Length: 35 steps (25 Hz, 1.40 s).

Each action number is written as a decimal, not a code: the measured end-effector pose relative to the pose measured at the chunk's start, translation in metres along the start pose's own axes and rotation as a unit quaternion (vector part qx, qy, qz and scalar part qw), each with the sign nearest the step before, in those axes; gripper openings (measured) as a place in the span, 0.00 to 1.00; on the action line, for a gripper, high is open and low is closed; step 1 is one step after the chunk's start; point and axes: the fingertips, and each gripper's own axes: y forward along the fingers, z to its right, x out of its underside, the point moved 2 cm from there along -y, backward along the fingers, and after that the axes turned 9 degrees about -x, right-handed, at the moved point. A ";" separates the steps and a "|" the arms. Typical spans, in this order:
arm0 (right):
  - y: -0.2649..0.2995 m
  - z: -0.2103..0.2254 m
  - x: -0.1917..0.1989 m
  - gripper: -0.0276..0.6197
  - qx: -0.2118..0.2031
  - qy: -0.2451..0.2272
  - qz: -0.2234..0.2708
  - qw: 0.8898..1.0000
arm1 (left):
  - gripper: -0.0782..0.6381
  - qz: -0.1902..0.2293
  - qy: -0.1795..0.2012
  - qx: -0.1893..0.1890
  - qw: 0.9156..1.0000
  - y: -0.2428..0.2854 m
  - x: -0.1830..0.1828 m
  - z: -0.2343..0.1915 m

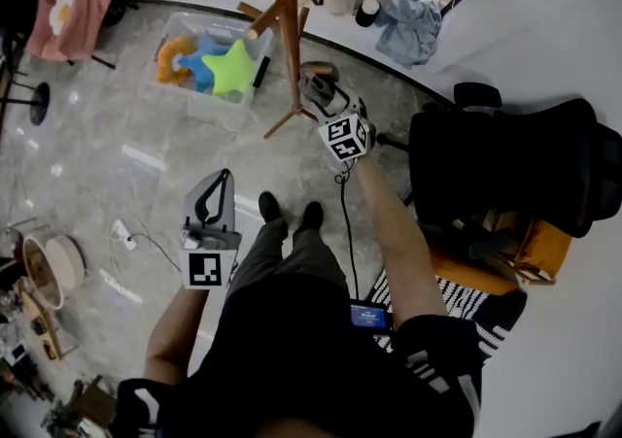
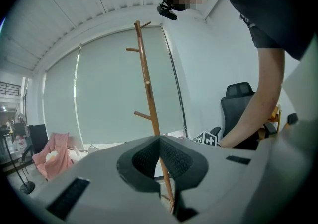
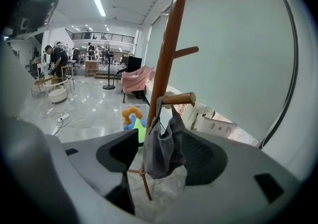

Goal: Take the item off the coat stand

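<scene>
A wooden coat stand (image 3: 166, 54) rises just ahead of my right gripper (image 3: 163, 139). From its short peg (image 3: 179, 100) hangs a grey fabric item (image 3: 164, 146), like a cap or small bag. The right gripper's jaws stand wide on either side of the item, the left jaw clearly apart from it. In the head view the right gripper (image 1: 324, 88) reaches up to the stand's pole (image 1: 285, 18). My left gripper (image 1: 224, 177) hangs low by the person's left side, jaws together with nothing in them. The left gripper view shows its tips meeting (image 2: 160, 138) with the stand (image 2: 146, 94) further off.
A clear bin of plush toys (image 1: 185, 33) sits on the floor left of the stand's base. A black office chair (image 1: 515, 169) stands at the right. A pink cloth on a chair (image 1: 68, 4) is far left, blue clothing (image 1: 410, 23) by the window ledge.
</scene>
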 end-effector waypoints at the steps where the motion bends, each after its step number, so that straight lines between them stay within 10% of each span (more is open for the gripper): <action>1: 0.006 0.002 0.003 0.49 -0.002 0.001 -0.005 1.000 | 0.14 -0.003 0.003 0.001 1.000 0.002 0.003 -0.001; 35: 0.064 0.014 0.037 0.11 -0.017 -0.023 -0.046 0.999 | 0.14 -0.041 0.023 -0.010 0.999 0.009 0.034 -0.016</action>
